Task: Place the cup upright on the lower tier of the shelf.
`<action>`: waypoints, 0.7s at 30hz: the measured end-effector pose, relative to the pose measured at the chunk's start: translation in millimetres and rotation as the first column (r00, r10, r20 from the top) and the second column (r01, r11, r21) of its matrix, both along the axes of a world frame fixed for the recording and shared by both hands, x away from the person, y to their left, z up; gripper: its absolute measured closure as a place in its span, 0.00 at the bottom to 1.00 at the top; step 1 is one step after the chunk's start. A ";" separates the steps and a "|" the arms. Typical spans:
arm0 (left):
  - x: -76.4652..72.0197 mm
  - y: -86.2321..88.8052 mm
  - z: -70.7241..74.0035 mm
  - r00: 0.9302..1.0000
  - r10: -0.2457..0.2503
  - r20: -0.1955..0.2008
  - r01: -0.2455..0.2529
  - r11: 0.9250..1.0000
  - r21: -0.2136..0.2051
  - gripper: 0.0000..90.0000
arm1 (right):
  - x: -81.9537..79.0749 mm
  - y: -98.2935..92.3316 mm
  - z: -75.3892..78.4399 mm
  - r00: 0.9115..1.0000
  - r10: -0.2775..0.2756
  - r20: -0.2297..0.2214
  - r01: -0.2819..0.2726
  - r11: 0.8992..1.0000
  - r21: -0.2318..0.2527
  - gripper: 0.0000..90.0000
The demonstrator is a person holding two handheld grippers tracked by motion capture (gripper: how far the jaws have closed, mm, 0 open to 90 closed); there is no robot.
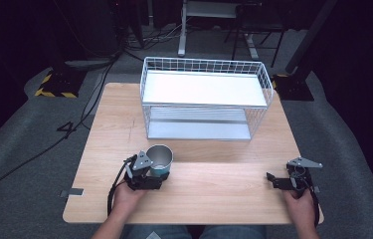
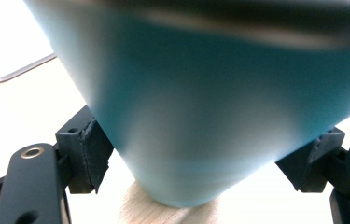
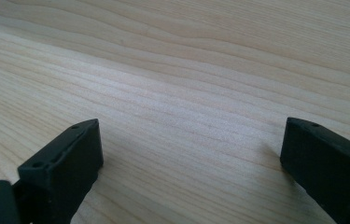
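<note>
A teal cup [image 1: 160,158] with a shiny metal inside stands upright on the wooden table [image 1: 214,194], left of the middle near the front. My left gripper [image 1: 157,172] reaches it from the near side. In the left gripper view the cup [image 2: 219,102] sits between the jaws, and both black pads [image 2: 91,151] press against its lower wall, so the left gripper [image 2: 200,156] is shut on it. The cup's base rests at the wood. My right gripper [image 1: 273,180] is at the front right of the table, open, with bare wood between its fingers [image 3: 65,158].
A white wire rack [image 1: 146,89] with two shelves stands at the back middle of the table, both shelves bare. Past the table lie grey floor, cables and stand legs. A person's hands hold both grippers at the front edge.
</note>
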State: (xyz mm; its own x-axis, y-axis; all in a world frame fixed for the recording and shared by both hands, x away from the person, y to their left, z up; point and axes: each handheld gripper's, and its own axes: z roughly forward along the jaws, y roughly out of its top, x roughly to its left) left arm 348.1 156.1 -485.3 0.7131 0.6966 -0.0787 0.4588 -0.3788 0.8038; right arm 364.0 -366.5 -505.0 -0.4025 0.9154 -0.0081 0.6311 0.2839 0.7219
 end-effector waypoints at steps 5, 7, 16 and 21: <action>-3.1 -3.6 6.7 1.000 -0.005 0.005 0.005 1.000 0.026 0.25 | 0.0 0.0 0.0 1.000 0.000 0.000 0.000 1.000 0.000 0.07; -3.1 -3.9 10.3 1.000 -0.010 0.011 0.010 0.999 0.030 0.25 | 0.1 -0.1 0.0 1.000 0.001 0.000 -0.001 1.000 0.000 0.07; 2.2 -8.3 30.3 1.000 -0.001 0.005 0.001 1.000 0.012 0.25 | 0.2 0.1 0.0 1.000 -0.001 0.000 0.001 1.000 0.000 0.06; 8.7 -10.6 41.6 1.000 0.009 -0.008 -0.009 1.000 -0.023 0.25 | 0.2 0.4 0.0 1.000 -0.003 -0.001 0.003 1.000 0.000 0.06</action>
